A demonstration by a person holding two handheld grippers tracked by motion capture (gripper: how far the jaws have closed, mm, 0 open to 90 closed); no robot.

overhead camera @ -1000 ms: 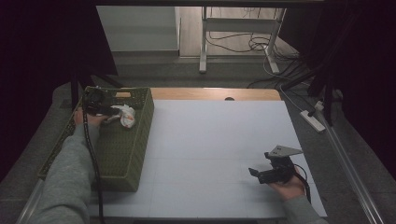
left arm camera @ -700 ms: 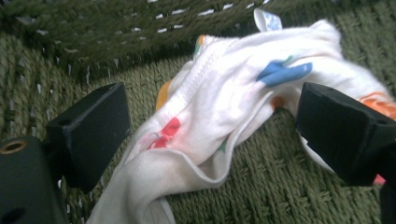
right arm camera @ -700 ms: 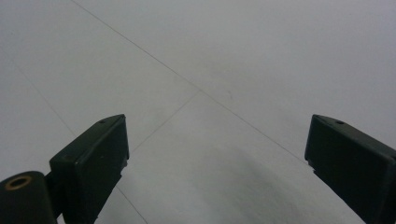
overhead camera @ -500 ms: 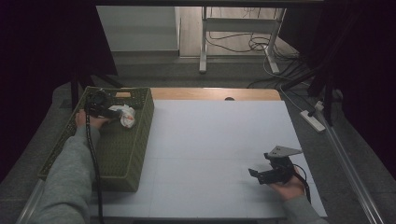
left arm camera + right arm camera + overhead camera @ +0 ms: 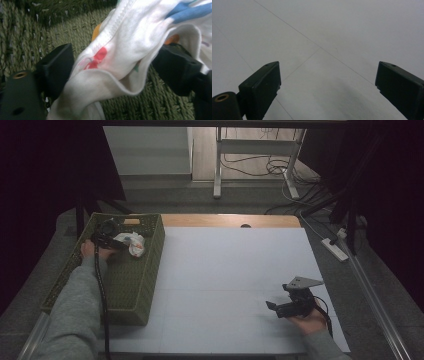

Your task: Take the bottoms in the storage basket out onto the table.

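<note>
Soft white printed cloth (image 5: 130, 50), light and floppy, bunches inside the green basket (image 5: 150, 270) between the closing left gripper (image 5: 116, 243), best pinched at its hemmed fold.

A lab: white-topped test table (image 5: 235, 270), loose floor cables (image 5: 260, 165) (power strip (image 5: 334, 249) beside it)

So the table (image 5: 235, 270) is wearing a plain white sheet, with a strip of bare wood showing along the far edge. A green woven basket (image 5: 150, 270) is sitting directly on its left side.
</note>
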